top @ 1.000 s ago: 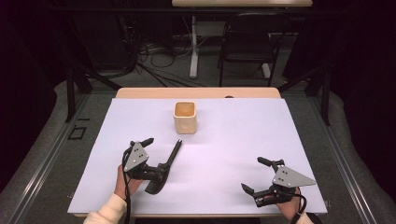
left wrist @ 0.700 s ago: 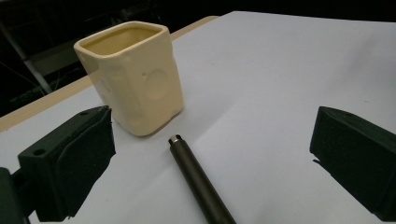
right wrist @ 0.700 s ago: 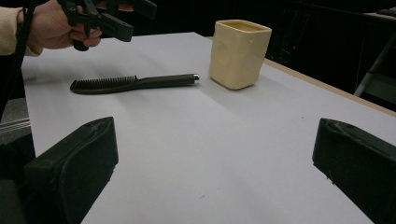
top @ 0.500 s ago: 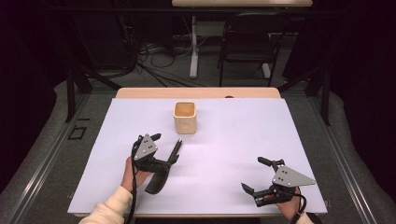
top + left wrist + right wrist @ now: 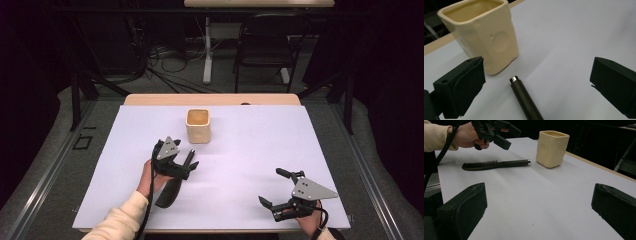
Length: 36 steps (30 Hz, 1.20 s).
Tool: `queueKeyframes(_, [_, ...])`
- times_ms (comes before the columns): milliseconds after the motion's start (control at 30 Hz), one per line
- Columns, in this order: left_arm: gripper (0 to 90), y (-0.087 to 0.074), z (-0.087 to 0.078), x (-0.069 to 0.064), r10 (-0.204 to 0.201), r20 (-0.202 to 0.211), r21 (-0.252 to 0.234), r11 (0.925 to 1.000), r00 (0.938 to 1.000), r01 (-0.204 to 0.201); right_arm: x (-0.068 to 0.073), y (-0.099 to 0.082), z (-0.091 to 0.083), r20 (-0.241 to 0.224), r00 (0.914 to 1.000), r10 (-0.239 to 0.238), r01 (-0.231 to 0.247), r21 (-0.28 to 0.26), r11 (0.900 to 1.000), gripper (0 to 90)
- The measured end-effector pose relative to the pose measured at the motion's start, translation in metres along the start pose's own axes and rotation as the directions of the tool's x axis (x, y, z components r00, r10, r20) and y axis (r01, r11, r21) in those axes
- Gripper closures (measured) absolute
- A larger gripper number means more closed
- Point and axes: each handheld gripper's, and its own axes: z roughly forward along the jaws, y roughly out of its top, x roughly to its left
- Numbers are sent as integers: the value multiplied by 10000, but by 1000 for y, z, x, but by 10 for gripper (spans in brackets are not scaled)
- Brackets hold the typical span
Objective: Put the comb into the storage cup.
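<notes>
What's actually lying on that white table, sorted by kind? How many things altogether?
Dark brown hairbrush with a metal-tipped handle: 1
Cream square ceramic cup: 1
Black hand-held gripper: 2, the left hand-held gripper above the hairbrush, the right hand-held gripper near the table's front edge
Total: 4

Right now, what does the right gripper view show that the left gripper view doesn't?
Right gripper view: the brush's bristled head, lying flat, with the left tongs hovering open above it in the person's hand. Left gripper view: the handle's silver tip close up, apart from the cup. Both: the cream cup on the white table.
</notes>
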Motion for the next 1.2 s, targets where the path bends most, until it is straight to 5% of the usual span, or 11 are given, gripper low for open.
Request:
queueKeyframes(133, [24, 2, 8, 3, -23, 122, 392, 9992, 9999, 19, 0, 0, 0, 5, 10000, 30, -30, 47, 10000, 0])
queueKeyframes(333, [182, 4, 16, 8, -12, 165, 793, 9969, 9999, -1, 0, 0, 0, -28, 10000, 36, -36, 48, 10000, 0])
queueKeyframes(367, [289, 4, 17, 9, 14, 133, 892, 9960, 9999, -26, 0, 0, 0, -33, 10000, 25, -25, 85, 10000, 0])
queueKeyframes(533, [443, 4, 24, 14, -111, 279, 1093, 9940, 9995, 80, 0, 0, 1, -35, 10000, -38, 38, 80, 10000, 0])
queueKeyframes(633, [644, 4, 28, 16, -114, 207, 1333, 9910, 9997, 86, 1, 0, 1, -69, 10000, 19, -18, 184, 9998, 0])
queueKeyframes(800, [830, 1, 38, 19, -112, 325, 1733, 9849, 9994, 54, 1, 0, 1, -88, 10000, 11, -9, 165, 9999, 0])
queueKeyframes(1200, [900, 3, 56, 24, -475, 252, 2519, 9669, 9986, 397, 1, 0, 1, -73, 10000, 16, -15, 177, 9998, 0])
